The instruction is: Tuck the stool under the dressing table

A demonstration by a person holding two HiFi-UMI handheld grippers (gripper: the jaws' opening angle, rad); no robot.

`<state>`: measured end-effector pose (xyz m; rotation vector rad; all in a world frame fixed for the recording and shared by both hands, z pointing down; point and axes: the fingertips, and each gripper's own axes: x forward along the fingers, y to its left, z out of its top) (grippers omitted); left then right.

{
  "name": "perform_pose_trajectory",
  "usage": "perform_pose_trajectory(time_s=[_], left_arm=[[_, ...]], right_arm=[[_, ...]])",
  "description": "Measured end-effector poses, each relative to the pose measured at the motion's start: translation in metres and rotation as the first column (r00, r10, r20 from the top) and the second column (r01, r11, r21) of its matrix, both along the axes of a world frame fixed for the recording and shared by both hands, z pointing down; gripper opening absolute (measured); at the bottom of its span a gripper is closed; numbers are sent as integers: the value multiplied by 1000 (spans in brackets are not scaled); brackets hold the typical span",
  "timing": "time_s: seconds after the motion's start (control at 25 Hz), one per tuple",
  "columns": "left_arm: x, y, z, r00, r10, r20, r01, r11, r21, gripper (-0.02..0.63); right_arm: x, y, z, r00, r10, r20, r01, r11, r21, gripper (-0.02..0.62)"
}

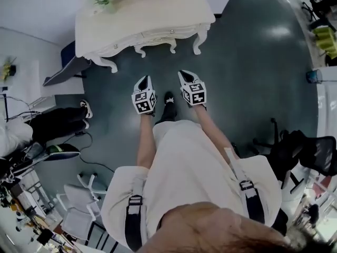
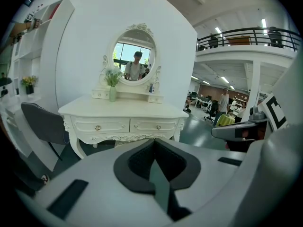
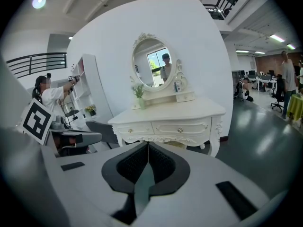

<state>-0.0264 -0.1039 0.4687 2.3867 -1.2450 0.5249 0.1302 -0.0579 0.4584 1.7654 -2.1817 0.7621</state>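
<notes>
Head view shows, from the left, a grey chair (image 1: 64,70) beside the white dressing table (image 1: 142,20), then the left gripper (image 1: 146,80) and the right gripper (image 1: 184,74) side by side above the dark floor (image 1: 253,78), apart from the table. Each gripper has its jaws pressed together, with nothing between them. The stool (image 1: 141,50) stands under the table, and only its curved white legs can be seen.

The person holds the bare left forearm (image 1: 146,141) and right forearm (image 1: 213,126) forward and down, with the left claw (image 1: 145,82) and right claw (image 1: 185,76) side by side, near each other but apart. Each claw's 2 jaws are pressed together, gripping nothing, tips pointing ahead.
</notes>
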Motion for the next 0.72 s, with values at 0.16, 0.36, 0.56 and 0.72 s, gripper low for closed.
perform_pose_trajectory(time_s=[0.16, 0.36, 0.56, 0.72], left_arm=[[-4, -6, -2, 1000, 22, -13, -22, 1000, 8, 15], [-15, -8, -2, 1000, 19, -18, -19, 1000, 9, 15], [-19, -4, -1, 1000, 18, -20, -18, 1000, 9, 15], [-22, -2, -1, 1000, 14, -13, -14, 1000, 3, 15]], right_arm=[[-8, -4, -1, 1000, 15, -10, -15, 1000, 2, 44], [-21, -9, -2, 1000, 4, -13, -4, 1000, 1, 43], [-23, -7, -3, 1000, 23, 5, -23, 1000, 15, 43], [-21, -3, -3, 999, 39, 12, -39, 999, 19, 43]])
